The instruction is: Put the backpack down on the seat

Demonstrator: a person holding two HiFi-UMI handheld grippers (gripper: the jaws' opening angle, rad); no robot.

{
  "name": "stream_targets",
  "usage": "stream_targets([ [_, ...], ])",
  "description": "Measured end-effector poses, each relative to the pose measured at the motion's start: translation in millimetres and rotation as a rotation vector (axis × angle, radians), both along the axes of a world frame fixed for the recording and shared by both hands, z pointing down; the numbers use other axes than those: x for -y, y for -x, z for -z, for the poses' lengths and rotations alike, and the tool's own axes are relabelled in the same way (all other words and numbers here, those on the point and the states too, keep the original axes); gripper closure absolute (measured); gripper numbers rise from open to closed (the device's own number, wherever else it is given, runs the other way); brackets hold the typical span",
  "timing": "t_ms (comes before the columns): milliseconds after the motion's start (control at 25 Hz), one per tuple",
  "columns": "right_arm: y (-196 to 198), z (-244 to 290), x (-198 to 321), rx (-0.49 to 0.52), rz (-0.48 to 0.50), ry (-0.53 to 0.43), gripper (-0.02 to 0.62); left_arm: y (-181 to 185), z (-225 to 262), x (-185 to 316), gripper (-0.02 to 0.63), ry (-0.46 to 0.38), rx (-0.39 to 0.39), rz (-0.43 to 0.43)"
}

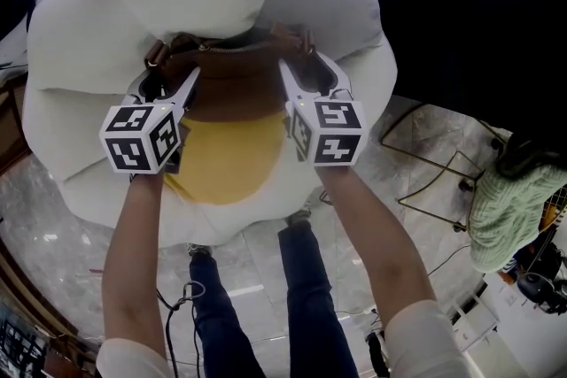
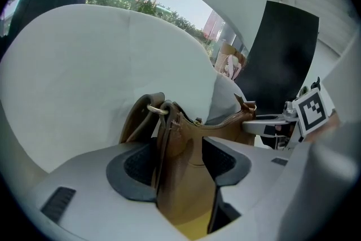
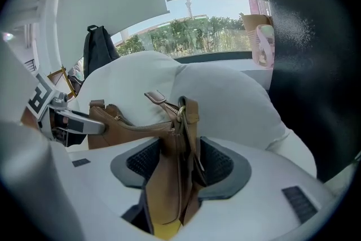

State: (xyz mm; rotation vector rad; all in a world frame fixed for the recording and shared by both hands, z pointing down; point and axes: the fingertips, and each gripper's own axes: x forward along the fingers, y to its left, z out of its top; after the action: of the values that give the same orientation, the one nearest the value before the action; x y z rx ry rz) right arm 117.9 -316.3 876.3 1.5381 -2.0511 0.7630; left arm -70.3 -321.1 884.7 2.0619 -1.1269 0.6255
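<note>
A brown leather bag (image 1: 232, 86) stands upright on the yellow seat cushion (image 1: 226, 159) of a white egg-shaped chair (image 1: 80, 57), leaning against its padded back. My left gripper (image 1: 166, 82) straddles the bag's left end (image 2: 183, 178). Its jaws stand wide, and the pads (image 2: 140, 165) do not press on the strap ring or the leather. My right gripper (image 1: 307, 71) straddles the right end (image 3: 172, 178) in the same way, its pads (image 3: 217, 163) slack beside the strap and zip pull. Each gripper view shows the other gripper at the bag's far end.
A black panel (image 1: 478, 31) stands to the right of the chair. A wire-frame stand (image 1: 443, 177) and a green knitted thing (image 1: 509, 208) are on the marble floor at the right. The person's legs (image 1: 306, 297) stand before the seat. A black bag (image 3: 100, 51) hangs behind.
</note>
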Motion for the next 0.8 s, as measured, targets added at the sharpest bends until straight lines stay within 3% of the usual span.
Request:
stream_targets([
  [520,1.2,20.0,-15.0,0.077,-0.035,-0.002,0.351,26.3,16.0,-17.8,0.359,-0.018,0.012,0.058],
  [800,-1.9,29.2,-22.4,0.027,-0.046,-0.021,0.368,36.6,25.5,-28.2,0.367,-0.029,0.010,0.079],
])
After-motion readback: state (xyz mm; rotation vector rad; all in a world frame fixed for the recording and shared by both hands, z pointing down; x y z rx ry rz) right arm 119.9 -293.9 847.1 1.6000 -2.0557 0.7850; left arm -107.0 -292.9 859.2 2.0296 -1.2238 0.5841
